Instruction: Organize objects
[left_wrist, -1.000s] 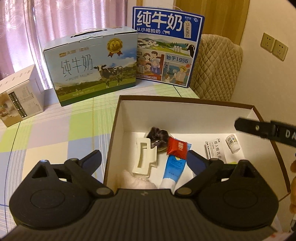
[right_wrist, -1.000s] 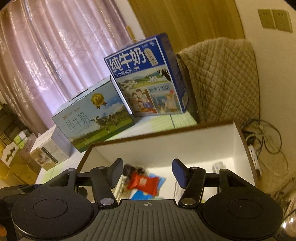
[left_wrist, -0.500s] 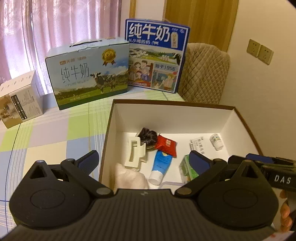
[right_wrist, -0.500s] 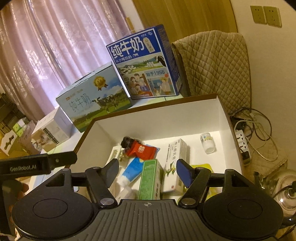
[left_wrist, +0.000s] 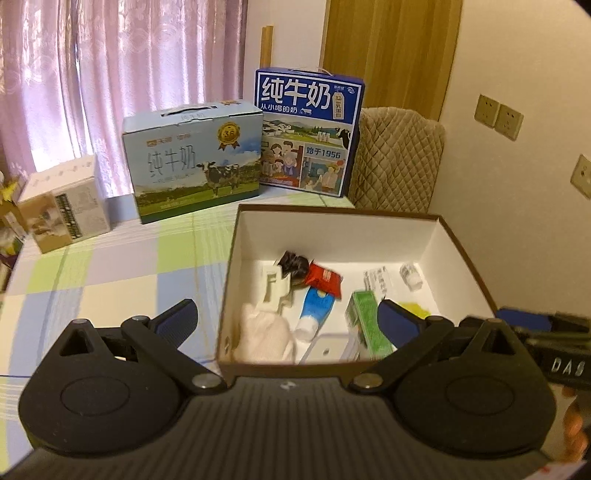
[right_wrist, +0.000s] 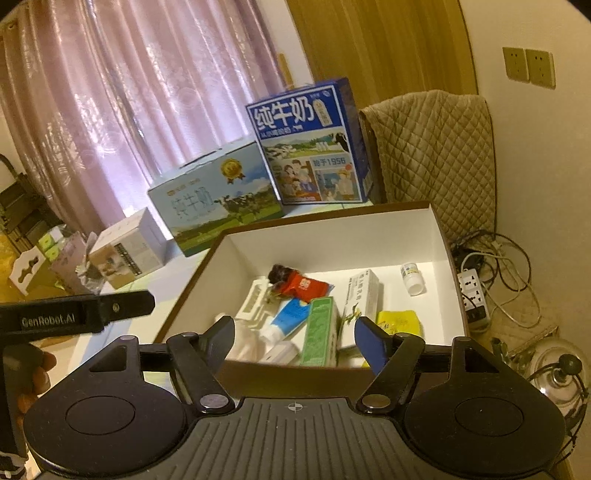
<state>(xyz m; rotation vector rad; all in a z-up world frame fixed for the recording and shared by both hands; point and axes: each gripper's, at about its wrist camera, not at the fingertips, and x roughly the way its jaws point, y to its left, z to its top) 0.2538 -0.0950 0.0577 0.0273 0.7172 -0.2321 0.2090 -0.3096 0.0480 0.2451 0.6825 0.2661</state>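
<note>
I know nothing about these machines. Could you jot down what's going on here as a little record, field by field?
Setting: table with a checked cloth, pink curtains behind
Container: open white-lined box
Inside the box: red packet, blue-and-white tube, green carton, small white bottle, yellow packet, white cloth
Behind the box: two milk cartons
Left tongs: open, empty, before the box
Right tongs: open, empty, over the near edge

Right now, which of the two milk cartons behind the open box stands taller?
The dark blue milk carton, at the right beside the quilted chair; the pale blue cow-print carton left of it is lower and wider.
</note>
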